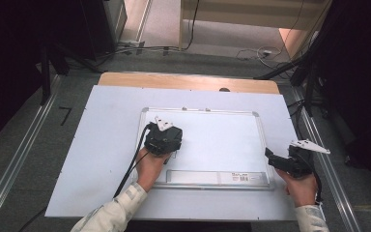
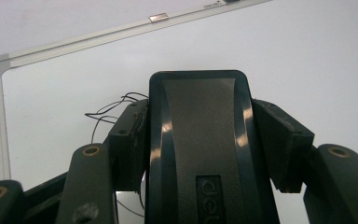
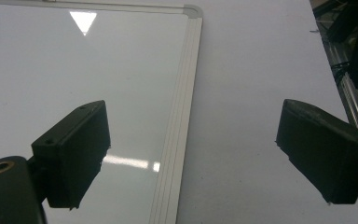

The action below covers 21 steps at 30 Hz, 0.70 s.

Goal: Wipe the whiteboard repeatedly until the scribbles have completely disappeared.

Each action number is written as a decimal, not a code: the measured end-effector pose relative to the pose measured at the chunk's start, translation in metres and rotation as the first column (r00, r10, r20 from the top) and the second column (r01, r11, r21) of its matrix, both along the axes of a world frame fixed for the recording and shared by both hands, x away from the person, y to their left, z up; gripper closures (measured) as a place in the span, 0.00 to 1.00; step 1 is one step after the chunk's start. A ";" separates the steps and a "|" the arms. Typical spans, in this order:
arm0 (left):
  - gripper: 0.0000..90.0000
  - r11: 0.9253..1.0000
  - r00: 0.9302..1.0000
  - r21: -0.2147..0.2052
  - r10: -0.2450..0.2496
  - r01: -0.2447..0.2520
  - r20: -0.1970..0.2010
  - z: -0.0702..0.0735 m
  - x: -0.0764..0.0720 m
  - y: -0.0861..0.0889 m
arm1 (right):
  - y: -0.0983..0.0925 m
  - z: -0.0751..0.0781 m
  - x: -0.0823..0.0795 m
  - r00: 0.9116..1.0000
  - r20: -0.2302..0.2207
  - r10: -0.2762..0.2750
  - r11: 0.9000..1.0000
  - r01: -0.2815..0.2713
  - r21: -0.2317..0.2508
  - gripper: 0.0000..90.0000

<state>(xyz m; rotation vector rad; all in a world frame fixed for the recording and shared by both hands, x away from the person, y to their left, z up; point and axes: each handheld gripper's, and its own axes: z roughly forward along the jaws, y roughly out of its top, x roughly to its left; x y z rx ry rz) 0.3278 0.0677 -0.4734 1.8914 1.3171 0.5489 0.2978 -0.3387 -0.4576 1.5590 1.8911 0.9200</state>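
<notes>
Glossy black rounded-rectangular eraser (image 2: 198, 149) in left tongs (image 2: 205, 144), smooth whiteboard (image 2: 307, 70).

Whiteboard (image 1: 222, 140) centre bare, passable; left claw (image 1: 163, 140) with eraser (image 2: 198, 154) blocks near-left, seemingly.

Eraser (image 2: 198, 154) bottom cut off by frame edge.

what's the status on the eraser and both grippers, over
Left gripper shut on black eraser, over the whiteboard. Right gripper open, empty, above the board's right frame. Thin pen marks beside eraser. Nothing in the way.
</notes>
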 end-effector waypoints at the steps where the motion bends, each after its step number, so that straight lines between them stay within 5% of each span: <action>1: 0.46 1.000 1.000 0.001 -0.001 0.001 0.000 -0.001 0.001 -0.001 | 0.000 0.000 0.000 1.000 0.001 0.001 1.000 -0.001 -0.002 0.09; 13: 0.46 1.000 1.000 0.019 -0.023 0.023 -0.001 -0.011 0.004 -0.016 | 0.000 0.000 0.000 1.000 -0.002 0.002 1.000 -0.002 -0.004 0.09; 21: 0.46 0.996 0.999 0.077 -0.046 0.046 -0.004 -0.018 0.007 -0.028 | -0.001 0.000 0.000 1.000 -0.003 -0.002 1.000 0.002 0.000 0.09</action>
